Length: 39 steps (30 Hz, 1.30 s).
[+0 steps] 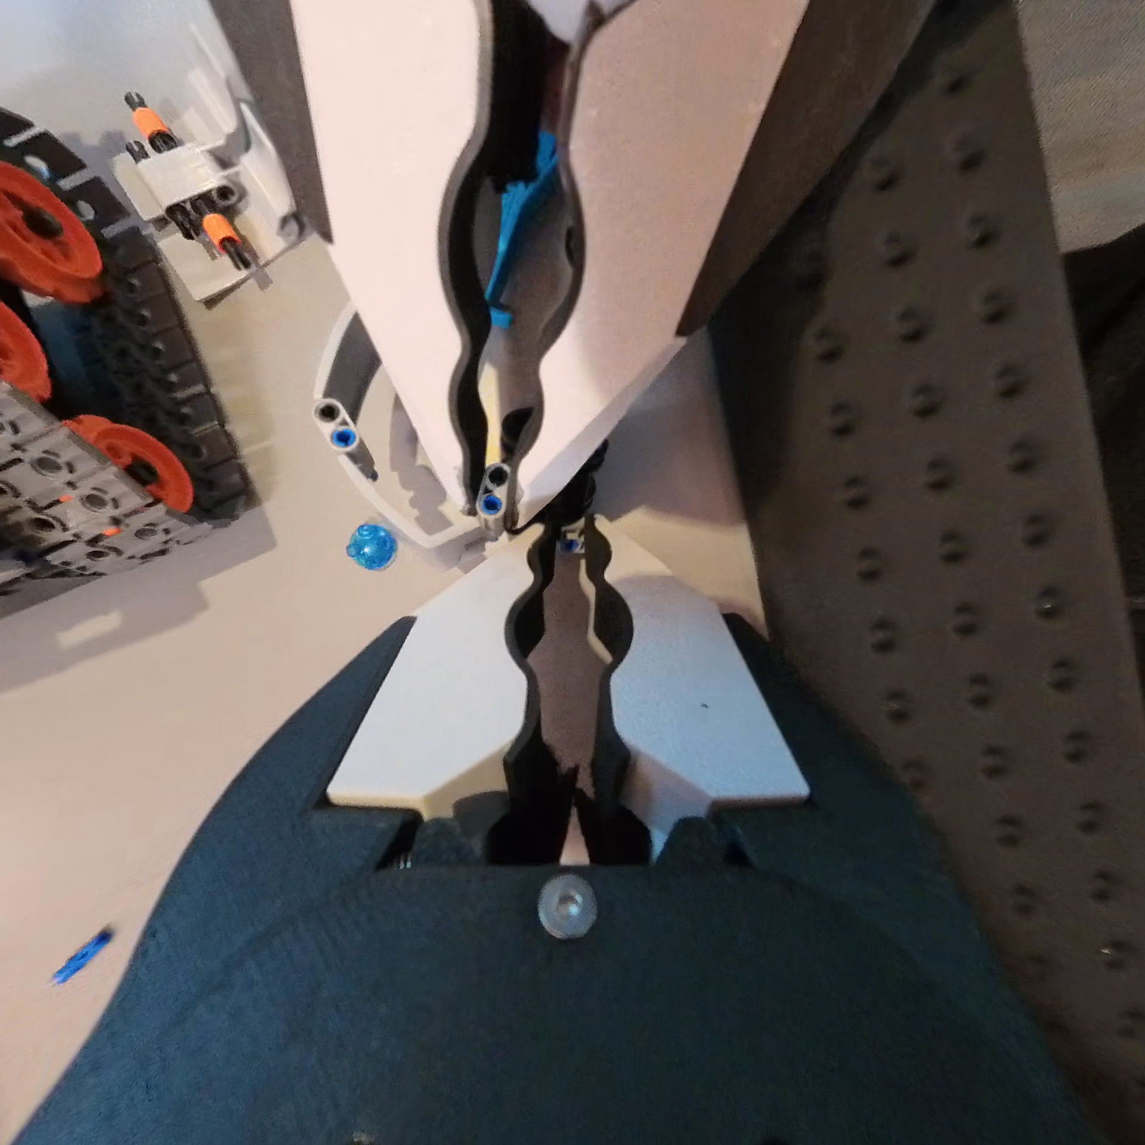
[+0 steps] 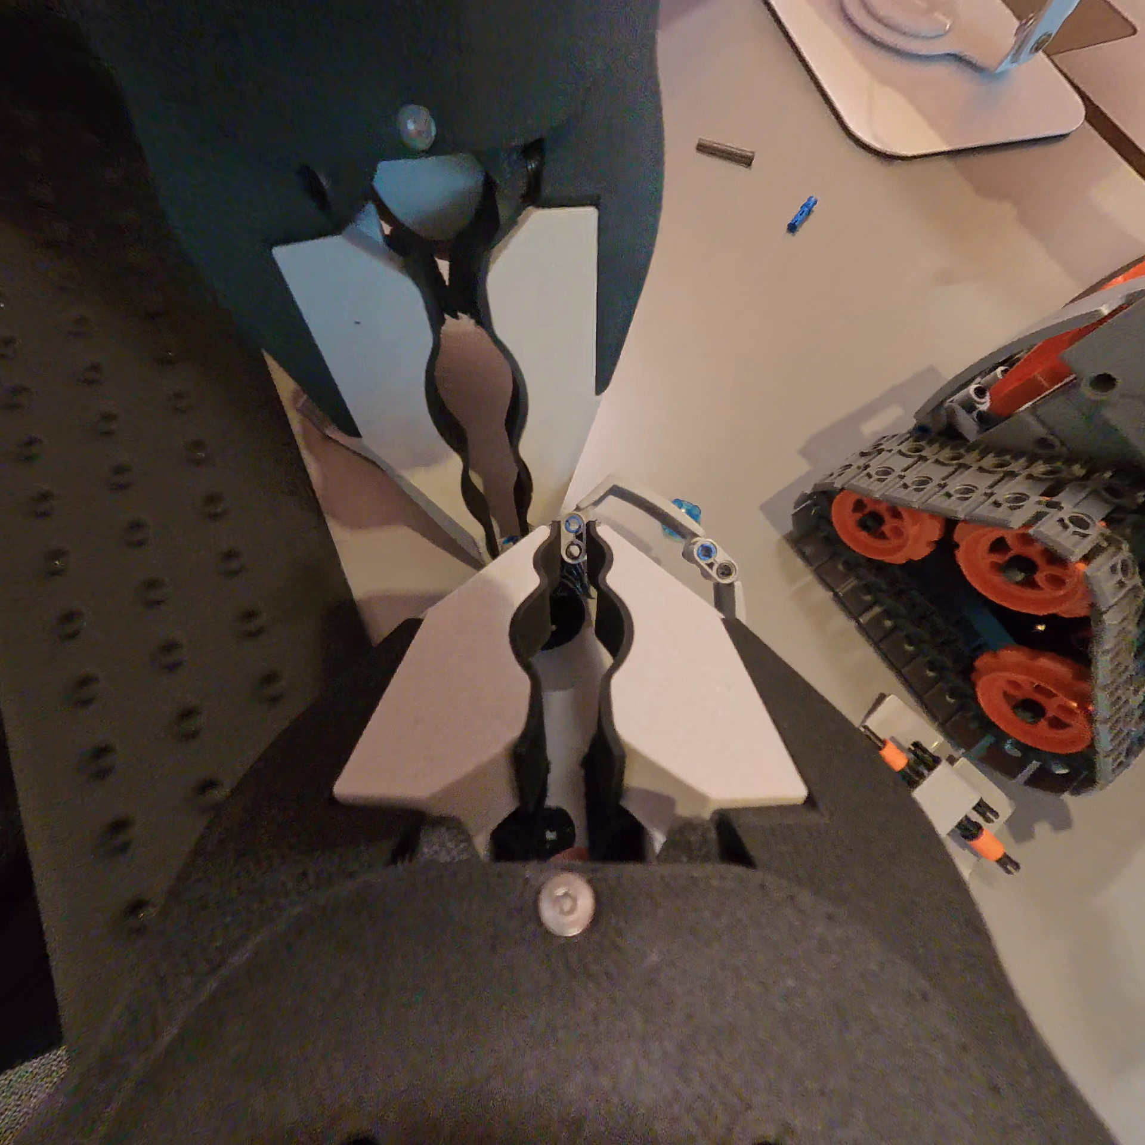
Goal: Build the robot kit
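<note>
Both wrist cameras look forward along their own jaws, close above the pale surface (image 1: 155,743), and face each other tip to tip. The tracked model (image 1: 93,372) lies left of the jaws in the left view and right of them (image 2: 991,588) in the right view. Both views share it, the blue stud (image 1: 370,546) and the opposing gripper.
</note>
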{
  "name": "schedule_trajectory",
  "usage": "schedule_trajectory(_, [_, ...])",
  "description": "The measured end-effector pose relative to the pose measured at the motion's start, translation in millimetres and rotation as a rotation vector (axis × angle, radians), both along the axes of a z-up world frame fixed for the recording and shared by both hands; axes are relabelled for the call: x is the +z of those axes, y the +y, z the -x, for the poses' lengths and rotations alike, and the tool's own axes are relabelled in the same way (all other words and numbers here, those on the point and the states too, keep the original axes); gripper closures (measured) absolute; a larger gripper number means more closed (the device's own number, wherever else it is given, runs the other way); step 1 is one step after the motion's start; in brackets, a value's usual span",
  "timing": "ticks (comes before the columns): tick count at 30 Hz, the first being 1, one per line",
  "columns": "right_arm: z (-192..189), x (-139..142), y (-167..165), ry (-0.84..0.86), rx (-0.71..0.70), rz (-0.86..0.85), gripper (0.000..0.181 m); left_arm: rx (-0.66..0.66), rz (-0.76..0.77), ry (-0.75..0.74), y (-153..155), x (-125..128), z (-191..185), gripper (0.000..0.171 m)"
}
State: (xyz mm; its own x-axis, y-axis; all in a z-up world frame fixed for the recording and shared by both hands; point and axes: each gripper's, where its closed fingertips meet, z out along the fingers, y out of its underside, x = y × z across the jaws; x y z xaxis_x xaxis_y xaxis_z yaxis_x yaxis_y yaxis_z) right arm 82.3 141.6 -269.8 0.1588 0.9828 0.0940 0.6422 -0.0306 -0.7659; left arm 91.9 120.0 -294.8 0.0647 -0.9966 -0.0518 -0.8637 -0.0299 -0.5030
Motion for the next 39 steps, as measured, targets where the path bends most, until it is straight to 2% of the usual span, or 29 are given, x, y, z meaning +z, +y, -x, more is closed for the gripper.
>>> schedule_trajectory(3, [-2, -3, 2, -0.005, -0.005, 0.008, 0.177, 0.005, 0.019, -0.041, 0, -2, 1, 0.163])
schedule_trajectory(5, [-2, -6, 2, -0.013, -0.005, 0.011, 0.177, 0.013, -0.003, -0.048, -2, -6, 4, 0.154])
schedule_trajectory(8, [-2, -9, 3, -0.021, -0.004, 0.017, 0.176, 0.03, -0.122, -0.082, -1, -6, 10, 0.143])
schedule_trajectory(10, [-2, -11, 3, -0.027, -0.002, 0.018, 0.176, 0.004, -0.185, -0.082, -6, -6, 14, 0.143])
schedule_trajectory(16, [-3, -9, 3, -0.022, -0.012, 0.014, 0.176, -0.061, -0.478, -0.055, 8, 6, 8, 0.144])
schedule_trajectory(20, [-10, 2, 9, 0.039, -0.059, 0.014, 0.176, -0.212, -0.707, 0.025, 16, 3, 2, 0.144])
schedule_trajectory(23, [-16, 14, 16, 0.102, -0.095, 0.009, 0.176, -0.31, -0.84, 0.041, 16, 0, -5, 0.152])
schedule_trajectory(28, [-21, 20, 21, 0.145, -0.109, 0.025, 0.176, -0.343, -0.89, 0.003, 18, 4, -14, 0.148])
schedule_trajectory(32, [-23, 21, 22, 0.158, -0.11, 0.028, 0.176, -0.381, -0.942, -0.011, 14, 5, -19, 0.161])
schedule_trajectory(39, [-24, 25, 20, 0.176, -0.102, 0.026, 0.176, -0.311, -0.878, -0.015, 17, 13, -15, 0.164])
